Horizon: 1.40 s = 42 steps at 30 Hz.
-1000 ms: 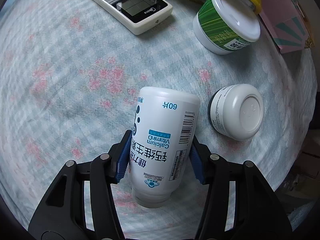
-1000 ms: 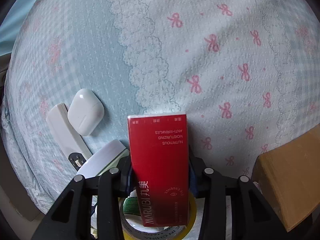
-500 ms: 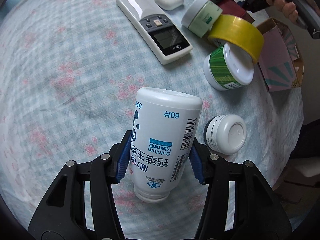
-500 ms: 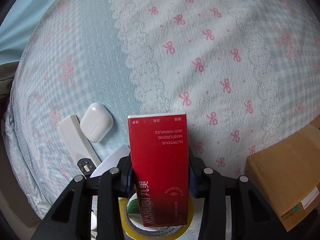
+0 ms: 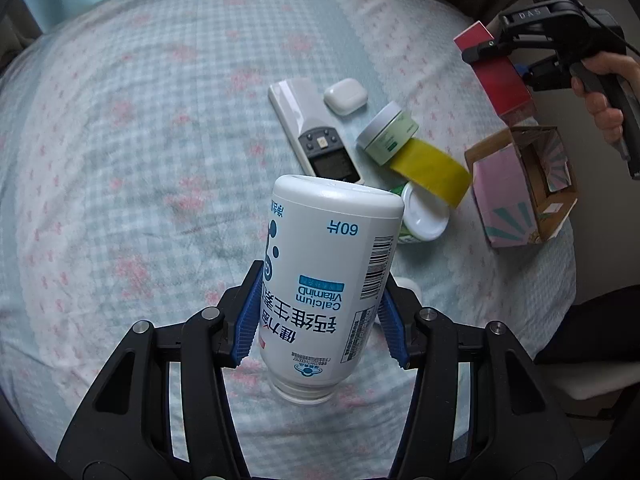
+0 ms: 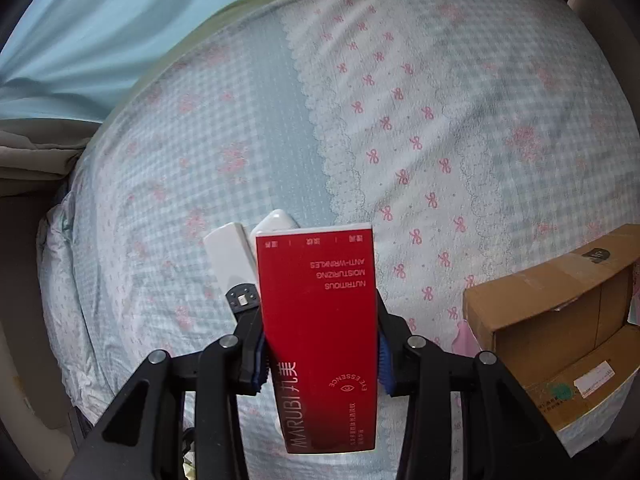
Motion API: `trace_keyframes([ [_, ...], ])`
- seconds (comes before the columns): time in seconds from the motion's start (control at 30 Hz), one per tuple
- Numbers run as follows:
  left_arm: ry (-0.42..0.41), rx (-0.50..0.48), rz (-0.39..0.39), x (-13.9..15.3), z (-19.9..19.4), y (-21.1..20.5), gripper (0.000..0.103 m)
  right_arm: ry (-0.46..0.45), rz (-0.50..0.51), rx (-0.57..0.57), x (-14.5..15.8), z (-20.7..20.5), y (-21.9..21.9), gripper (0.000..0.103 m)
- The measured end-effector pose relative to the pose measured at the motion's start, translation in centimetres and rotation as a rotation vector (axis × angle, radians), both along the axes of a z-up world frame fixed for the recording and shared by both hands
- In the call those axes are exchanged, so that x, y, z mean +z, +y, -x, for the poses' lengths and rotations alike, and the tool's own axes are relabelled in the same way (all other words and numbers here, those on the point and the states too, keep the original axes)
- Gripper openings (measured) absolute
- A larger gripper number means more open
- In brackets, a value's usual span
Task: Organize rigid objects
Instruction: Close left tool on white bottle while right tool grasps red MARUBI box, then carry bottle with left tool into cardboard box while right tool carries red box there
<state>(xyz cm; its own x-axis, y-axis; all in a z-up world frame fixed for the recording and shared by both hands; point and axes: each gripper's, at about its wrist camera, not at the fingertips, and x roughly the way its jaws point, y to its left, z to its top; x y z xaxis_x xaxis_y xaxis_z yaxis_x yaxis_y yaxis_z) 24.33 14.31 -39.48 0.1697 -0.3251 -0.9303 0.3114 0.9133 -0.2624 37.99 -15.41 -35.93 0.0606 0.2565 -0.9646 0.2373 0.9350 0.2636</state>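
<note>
The left claw [image 5: 320,330] grips the calcium bottle [image 5: 326,280] above the bed [image 5: 140,140]; the right claw [image 6: 320,350] grips the red box [image 6: 320,332]. The carton [image 5: 524,188] lies at three o'clock; lower both items in slowly.

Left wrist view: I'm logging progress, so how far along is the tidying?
Nothing looks put away yet. In hand: left gripper holds the white bottle, right gripper the red box. Remote, earbud case, jars and yellow tape remain on the bed.
</note>
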Motion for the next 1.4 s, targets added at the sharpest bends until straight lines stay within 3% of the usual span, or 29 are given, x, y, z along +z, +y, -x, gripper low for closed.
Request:
trace_keyframes([
  [0.17, -0.066, 0.015, 0.003, 6.1, -0.4, -0.8, 0.049, -0.073, -0.052, 0.026, 5.1, 2.5, -0.8, 0.038],
  [0.3, -0.115, 0.025, 0.006, 10.9, 0.7, -3.8, 0.049, -0.118, -0.085, 0.057, 8.3, 4.7, -2.5, 0.038],
  [0.5, -0.174, 0.067, 0.011, 16.0, 2.9, -10.7, 0.049, -0.173, -0.097, 0.128, 12.1, 8.8, -7.4, 0.038],
  [0.67, -0.197, 0.091, 0.013, 18.2, 4.8, -18.6, 0.049, -0.192, -0.129, 0.159, 13.4, 12.0, -13.7, 0.038],
  [0.87, -0.165, 0.067, 0.036, 17.7, 5.7, -29.5, 0.049, -0.205, -0.106, 0.146, 13.7, 15.0, -21.9, 0.038],
  [1.03, -0.100, 0.047, 0.040, 15.6, 5.6, -37.4, 0.049, -0.208, -0.019, 0.166, 12.8, 16.1, -27.7, 0.038],
  [1.1, -0.054, 0.053, 0.052, 14.2, 5.0, -39.5, 0.049, -0.201, 0.009, 0.159, 11.8, 16.2, -29.8, 0.038],
  [1.23, -0.008, 0.027, -0.012, 11.0, 3.6, -43.6, 0.049, -0.184, 0.060, 0.157, 9.2, 15.9, -32.7, 0.038],
  [1.4, 0.058, 0.006, -0.085, 5.7, 1.2, -46.5, 0.049, -0.140, 0.047, 0.158, 4.4, 14.8, -34.2, 0.038],
])
